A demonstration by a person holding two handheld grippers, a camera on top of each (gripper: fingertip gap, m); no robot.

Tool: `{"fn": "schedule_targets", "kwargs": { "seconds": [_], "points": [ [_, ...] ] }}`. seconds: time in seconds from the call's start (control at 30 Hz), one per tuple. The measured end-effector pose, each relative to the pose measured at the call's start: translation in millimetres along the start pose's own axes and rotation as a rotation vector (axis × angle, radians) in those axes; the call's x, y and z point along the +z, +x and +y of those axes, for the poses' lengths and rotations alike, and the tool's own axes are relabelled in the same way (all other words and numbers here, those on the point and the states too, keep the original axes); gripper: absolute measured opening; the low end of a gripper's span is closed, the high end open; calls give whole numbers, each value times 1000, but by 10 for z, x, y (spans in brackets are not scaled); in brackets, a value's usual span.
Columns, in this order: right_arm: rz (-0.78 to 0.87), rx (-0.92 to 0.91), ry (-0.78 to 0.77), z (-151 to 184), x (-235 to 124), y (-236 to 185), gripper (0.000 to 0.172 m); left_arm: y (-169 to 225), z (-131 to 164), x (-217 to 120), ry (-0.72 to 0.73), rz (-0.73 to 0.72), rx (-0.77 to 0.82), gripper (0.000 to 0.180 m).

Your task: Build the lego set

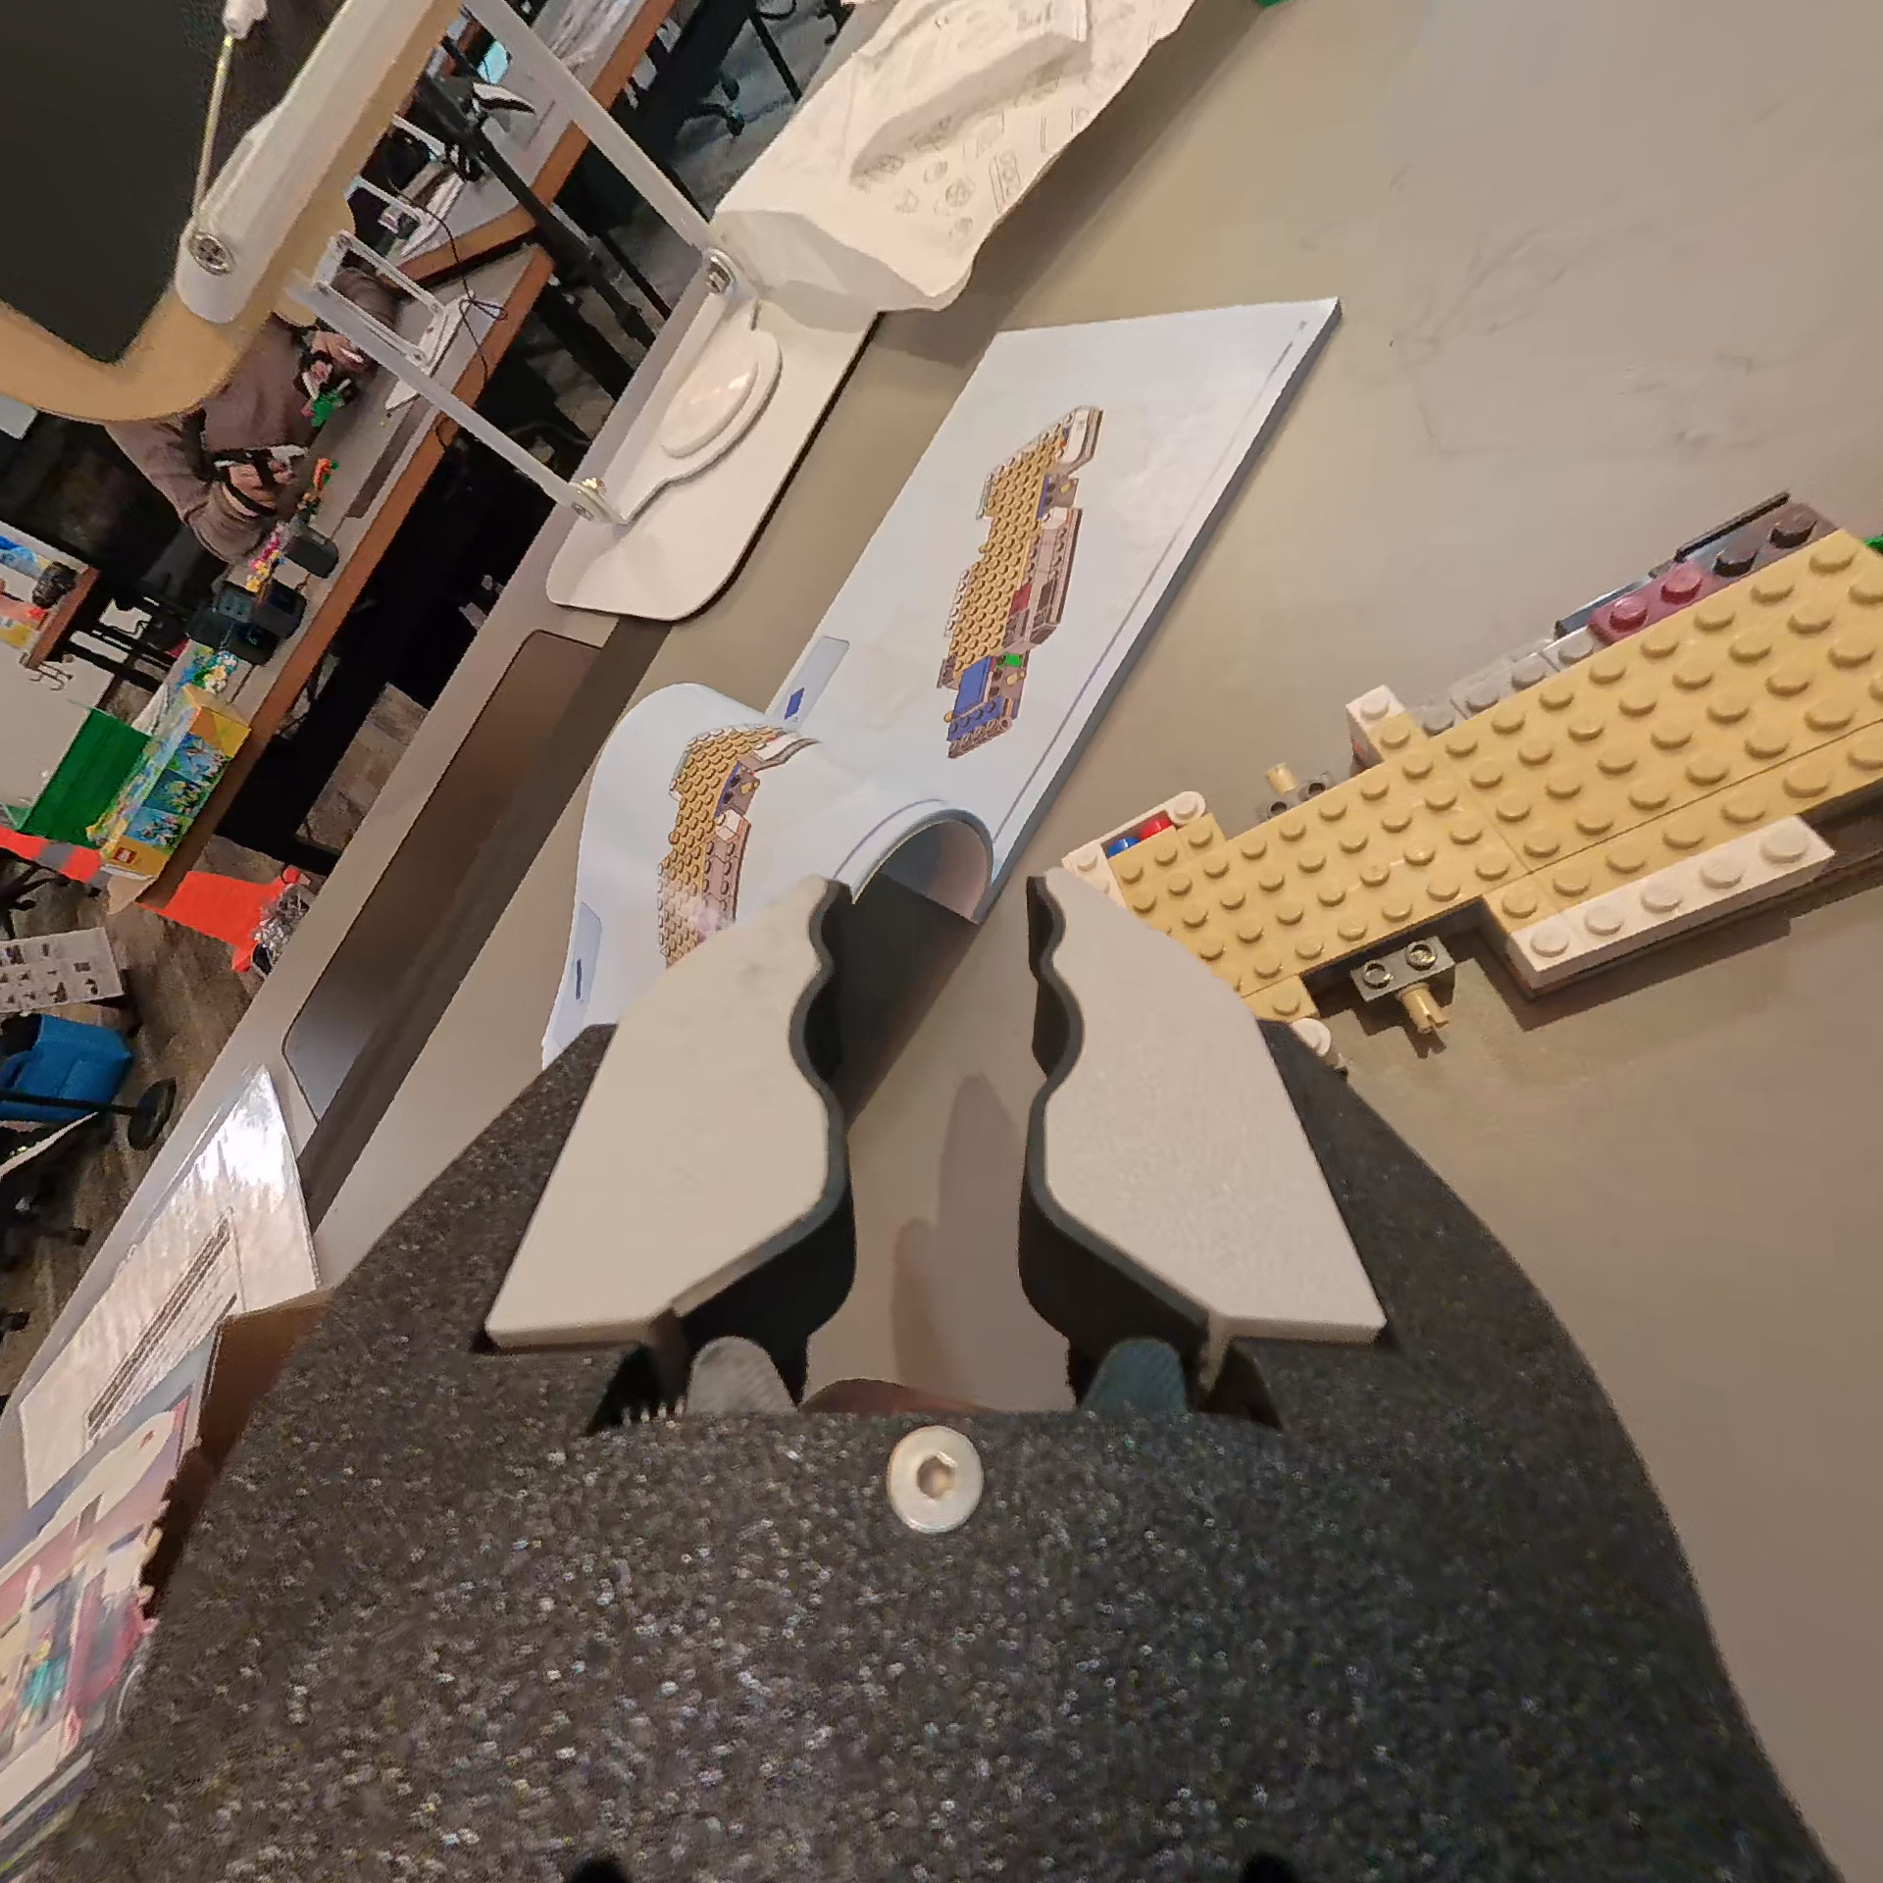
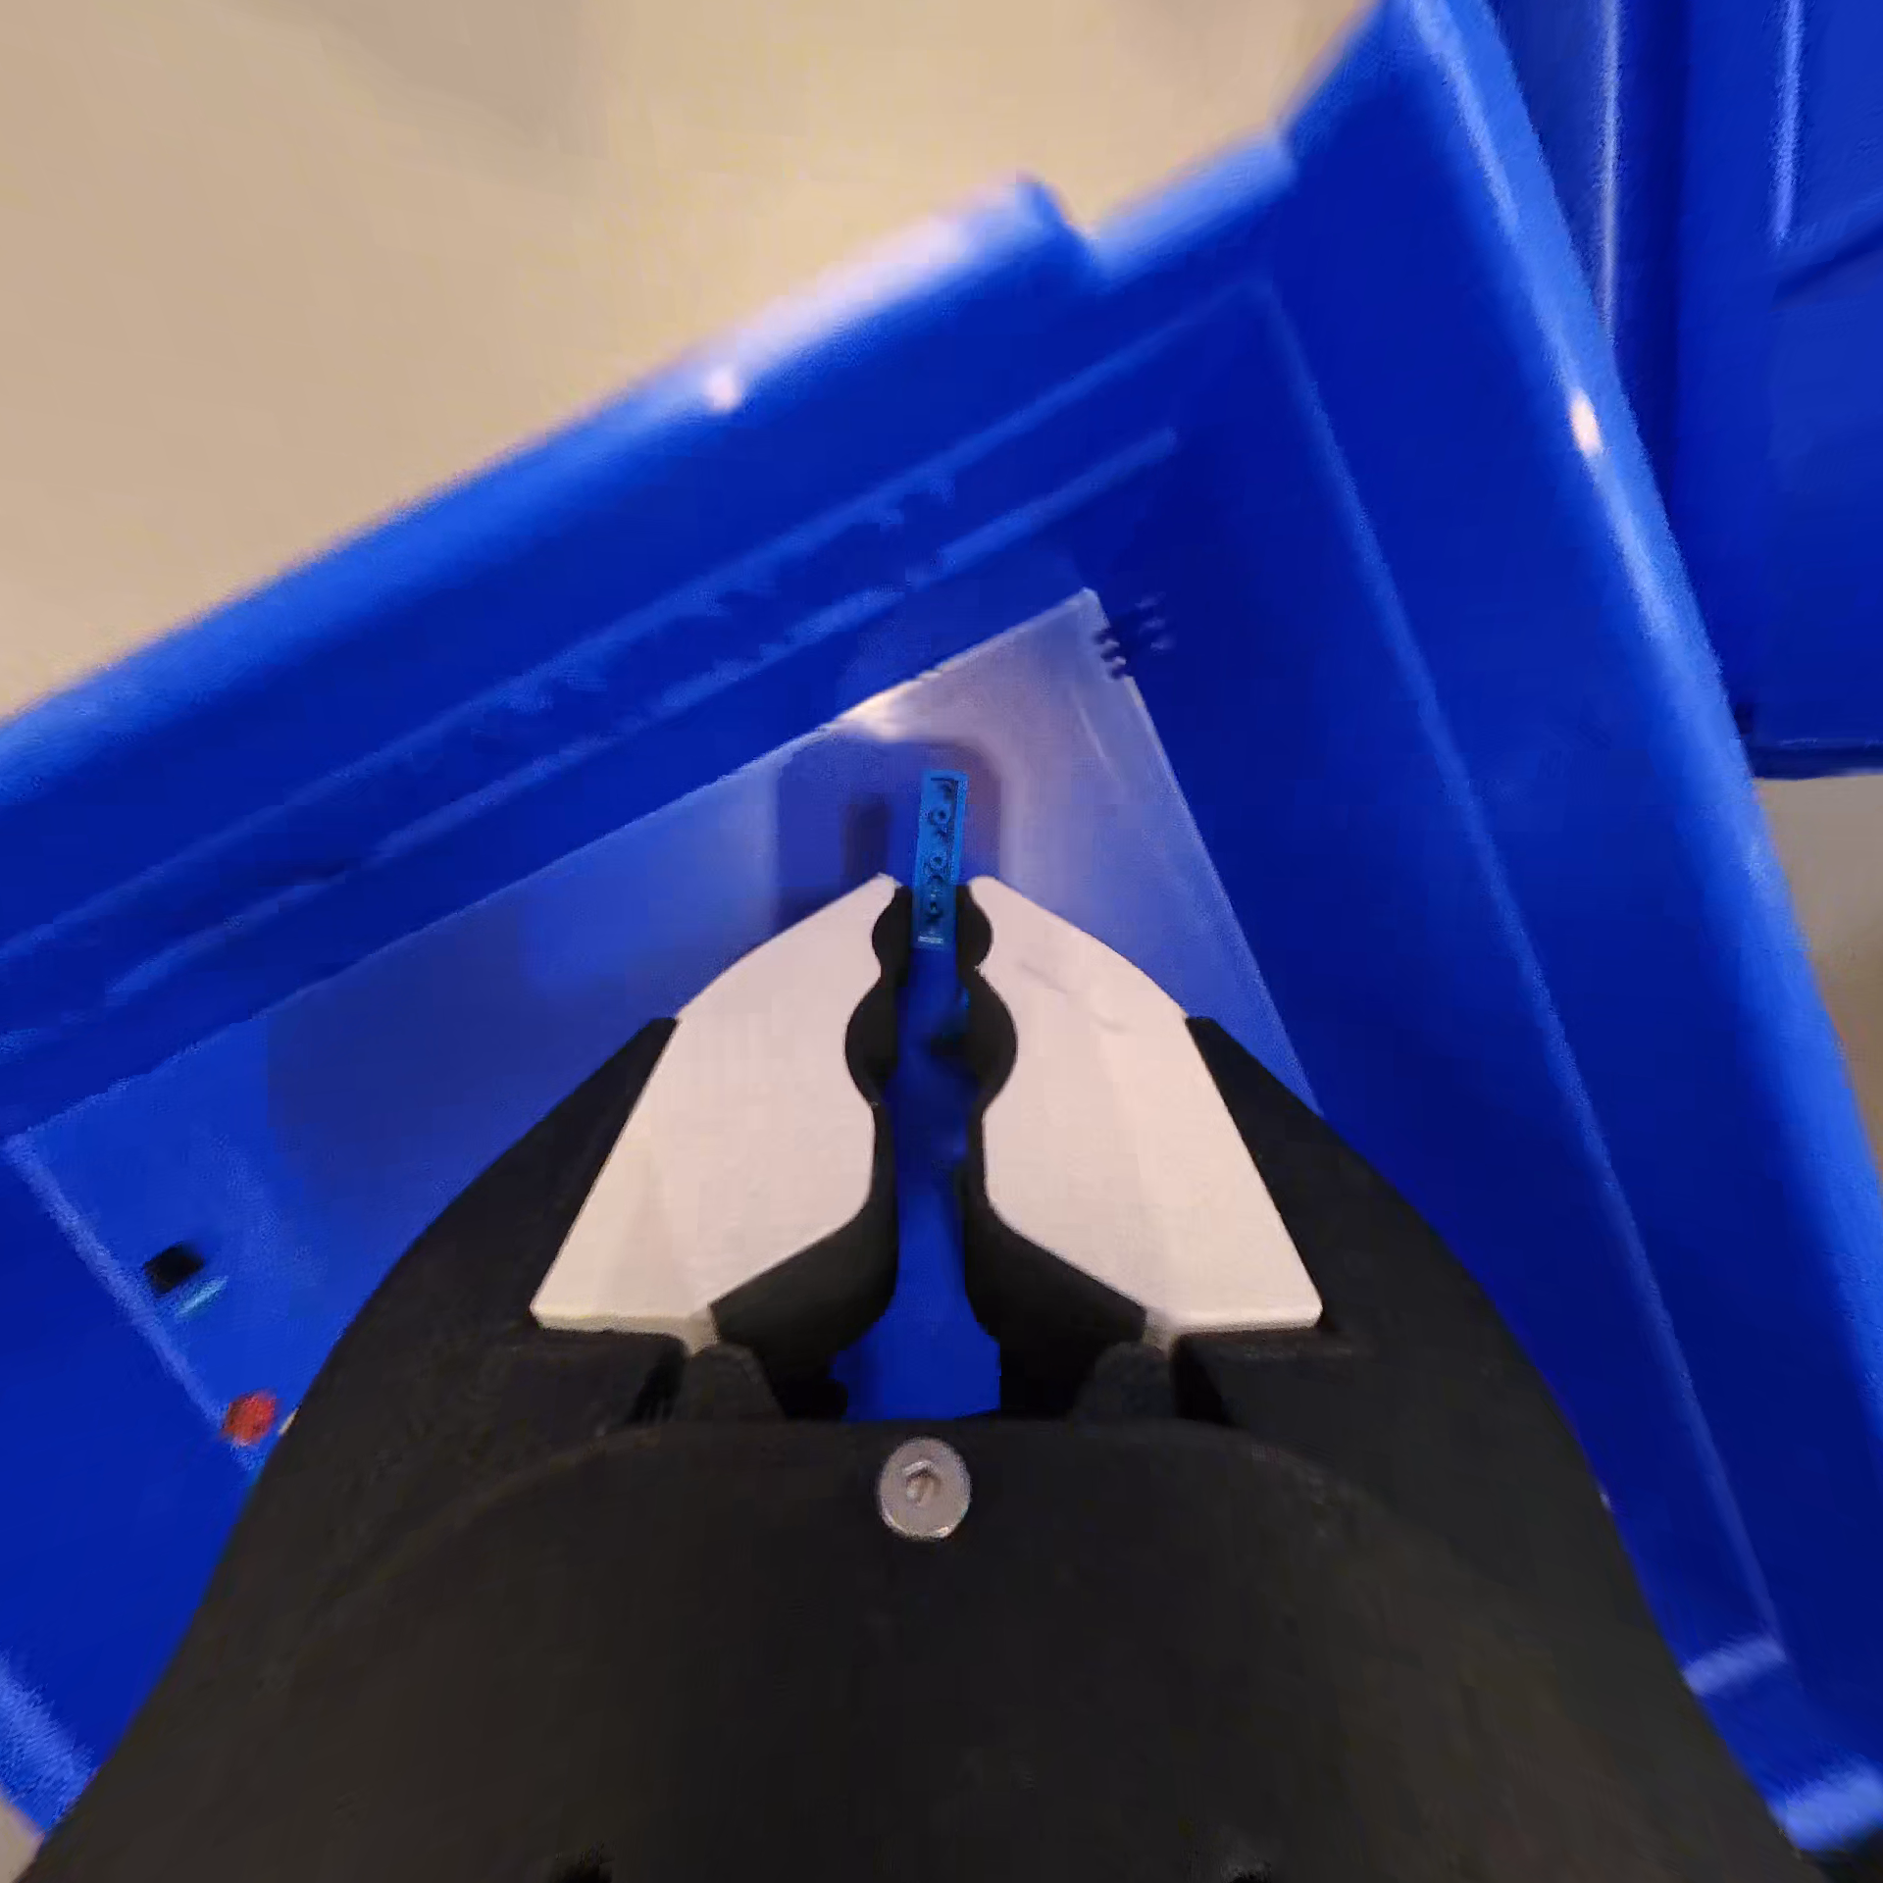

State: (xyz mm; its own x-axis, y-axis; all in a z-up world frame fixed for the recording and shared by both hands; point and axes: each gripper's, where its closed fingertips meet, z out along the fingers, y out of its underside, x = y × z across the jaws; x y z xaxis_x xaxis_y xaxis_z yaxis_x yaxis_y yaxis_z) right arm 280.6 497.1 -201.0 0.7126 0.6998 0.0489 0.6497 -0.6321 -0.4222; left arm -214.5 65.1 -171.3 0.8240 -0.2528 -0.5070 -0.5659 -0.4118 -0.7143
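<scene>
Right hand-held gripper pinching blue plate, blue bin

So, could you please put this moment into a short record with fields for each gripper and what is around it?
Left gripper: open, nothing between its fingers, above the table
Near it: curled instruction booklet; tan brick model to its right
Right gripper: shut on a thin blue brick plate, which sticks out past the fingertips
Around it: inside a blue bin with a pale floor
</scene>
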Motion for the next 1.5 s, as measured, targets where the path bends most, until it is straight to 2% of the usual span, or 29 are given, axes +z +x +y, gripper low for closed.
{"fn": "schedule_targets", "kwargs": {
  "seconds": [0.13,0.23,0.3,0.4,0.5,0.6,0.7,0.87,1.0,1.1,1.3,1.5],
  "points": [
    [9,-253,129,-86,-665,-627,8,66,-15,-4,12,4,-2,34],
    [-14,-488,211,-42,-1077,-1376,8,105,-44,26,18,17,-2,34],
    [-59,-632,243,65,-1201,-1933,8,131,-58,35,17,26,3,34],
    [-169,-791,293,233,-1166,-2754,8,186,-105,11,31,36,25,36],
    [-331,-880,348,376,-974,-3520,8,310,-200,-25,73,62,53,37],
    [-497,-922,420,515,-796,-4185,8,511,-292,-68,107,64,179,39],
    [-633,-934,454,685,-677,-4680,8,784,-396,-125,152,90,301,40],
    [-701,-986,503,757,-617,-5063,8,1097,-494,-139,187,135,392,41],
    [-831,-982,397,870,-662,-5185,8,1252,-641,-159,233,162,415,40],
    [-929,-951,331,912,-701,-5250,8,1424,-749,-169,284,210,460,32],
    [-1019,-925,238,920,-674,-5283,8,1519,-680,-61,224,192,611,32],
    [-1104,-939,153,951,-690,-5307,8,1643,-792,-118,280,204,653,26]
  ]
}}
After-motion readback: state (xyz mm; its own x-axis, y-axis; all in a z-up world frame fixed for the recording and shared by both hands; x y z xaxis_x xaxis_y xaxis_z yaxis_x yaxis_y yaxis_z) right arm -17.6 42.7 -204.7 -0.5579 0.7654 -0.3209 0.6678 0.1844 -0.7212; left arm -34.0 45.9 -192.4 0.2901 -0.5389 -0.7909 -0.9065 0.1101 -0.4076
